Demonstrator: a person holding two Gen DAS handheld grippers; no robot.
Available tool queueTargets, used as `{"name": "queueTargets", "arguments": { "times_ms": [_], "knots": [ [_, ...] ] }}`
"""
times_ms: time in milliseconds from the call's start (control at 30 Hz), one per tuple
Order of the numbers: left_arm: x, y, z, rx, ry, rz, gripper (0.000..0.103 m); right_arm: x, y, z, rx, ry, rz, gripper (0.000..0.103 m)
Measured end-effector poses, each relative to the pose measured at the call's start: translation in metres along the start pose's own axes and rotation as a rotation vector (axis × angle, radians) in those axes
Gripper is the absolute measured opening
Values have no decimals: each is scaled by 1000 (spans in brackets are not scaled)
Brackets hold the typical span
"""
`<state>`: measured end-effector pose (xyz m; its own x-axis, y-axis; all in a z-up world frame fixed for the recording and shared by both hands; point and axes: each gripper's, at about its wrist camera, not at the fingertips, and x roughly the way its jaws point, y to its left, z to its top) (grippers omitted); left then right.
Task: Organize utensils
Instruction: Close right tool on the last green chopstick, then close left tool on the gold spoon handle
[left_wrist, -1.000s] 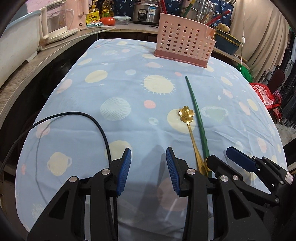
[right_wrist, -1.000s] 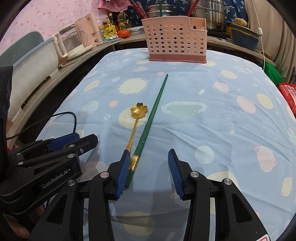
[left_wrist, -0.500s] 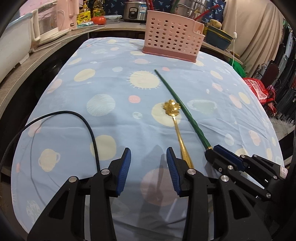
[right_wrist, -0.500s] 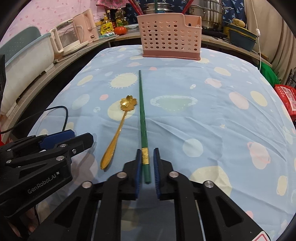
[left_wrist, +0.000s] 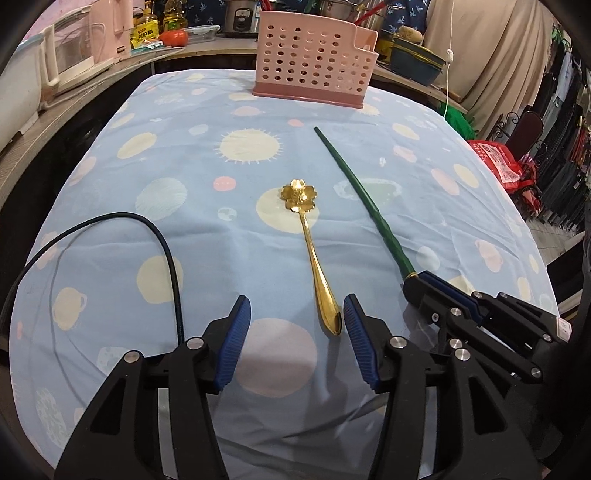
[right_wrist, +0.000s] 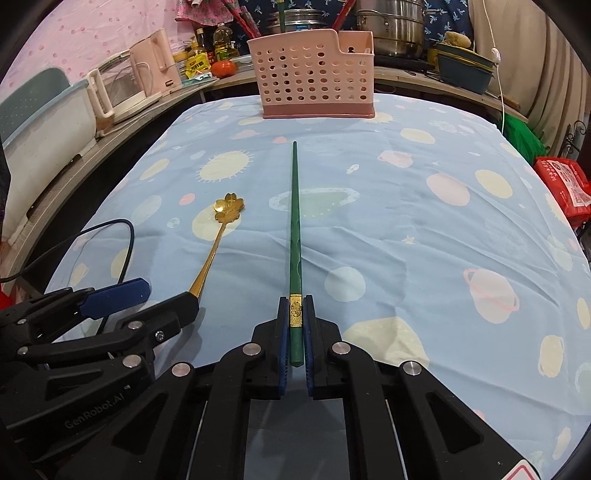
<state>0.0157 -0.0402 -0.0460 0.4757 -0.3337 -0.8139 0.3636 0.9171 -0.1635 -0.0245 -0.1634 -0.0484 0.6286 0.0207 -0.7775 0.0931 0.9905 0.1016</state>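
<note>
A green chopstick (right_wrist: 295, 221) lies on the blue planet-print cloth, pointing at the pink perforated utensil basket (right_wrist: 314, 90). My right gripper (right_wrist: 295, 306) is shut on the chopstick's gold-banded near end; it also shows in the left wrist view (left_wrist: 421, 282), with the chopstick (left_wrist: 365, 199). A gold flower-bowl spoon (left_wrist: 308, 236) lies left of the chopstick, also in the right wrist view (right_wrist: 218, 243). My left gripper (left_wrist: 295, 314) is open, its fingers either side of the spoon's handle tip, nearer the right finger. The basket (left_wrist: 314, 70) stands at the table's far edge.
A black cable (left_wrist: 162, 251) loops over the cloth at the left. A counter behind the table holds a kettle (right_wrist: 155, 62), a tomato (right_wrist: 223, 68), bottles and steel pots (right_wrist: 391, 26). A red bag (right_wrist: 565, 181) sits off the table's right side.
My right gripper closed on the chopstick's end and turned it to point at the basket. My left gripper moved right until its open fingers straddle the spoon's handle tip.
</note>
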Motion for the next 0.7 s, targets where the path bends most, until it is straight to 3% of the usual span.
{"name": "queueTargets", "arguments": {
  "times_ms": [133,467,700],
  "knots": [
    [1,-2,-1,14,0,2,47,0,0,-1,2,-1,1,7],
    [2,-3,-2,21,7,-33,12,-2,0,-1,6,-3,5,7],
    [-2,-4,1,19,-2,-42,10,-6,-1,1,8,-14,14,7]
  ]
}}
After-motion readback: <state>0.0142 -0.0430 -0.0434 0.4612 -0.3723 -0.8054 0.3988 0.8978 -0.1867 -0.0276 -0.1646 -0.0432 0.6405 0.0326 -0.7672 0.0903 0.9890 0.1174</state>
